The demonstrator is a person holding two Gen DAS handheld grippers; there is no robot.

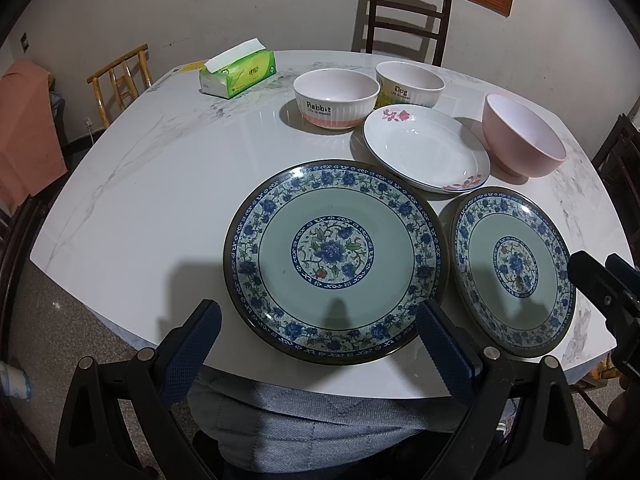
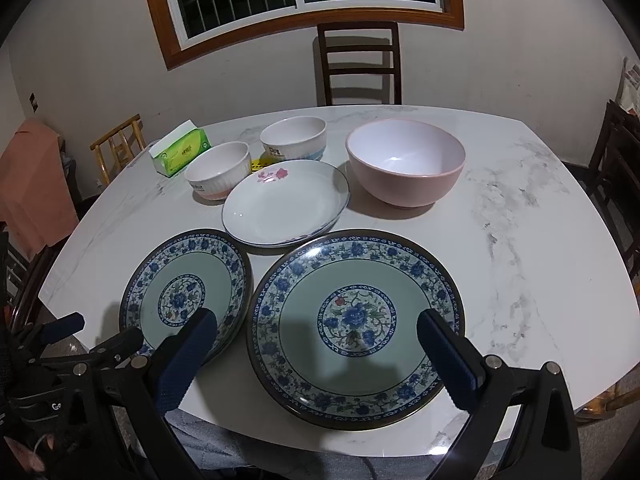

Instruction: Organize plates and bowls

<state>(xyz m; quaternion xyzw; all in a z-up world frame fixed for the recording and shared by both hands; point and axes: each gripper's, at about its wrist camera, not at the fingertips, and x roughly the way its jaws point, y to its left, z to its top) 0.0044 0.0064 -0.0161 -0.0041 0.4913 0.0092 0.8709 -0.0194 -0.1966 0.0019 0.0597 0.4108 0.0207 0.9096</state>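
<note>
Two blue flower plates lie side by side at the near edge of the white table [image 1: 120, 184]. The left blue plate [image 1: 334, 260] sits in front of the left gripper [image 1: 320, 340], and the right blue plate [image 2: 356, 328] sits in front of the right gripper [image 2: 318, 350]. Both grippers are wide apart and hold nothing. They hang over the near edge, above the plates.

Just behind the two blue plates is a white plate [image 1: 426, 150] with pink flowers. It is very close to them, maybe touching; I cannot tell. To its right stands a pink bowl [image 2: 406, 162]. Behind the white plate are two smaller bowls next to each other: the Rabbit bowl [image 1: 336, 98] and the Dog bowl [image 1: 410, 82].

A green tissue pack [image 1: 238, 74] lies near the far left corner, away from the dishes. A dark chair [image 2: 360, 64] stands behind the far edge. A yellow wooden chair [image 1: 120, 84] stands at the left side. Nothing lies on top of any plate or bowl.
</note>
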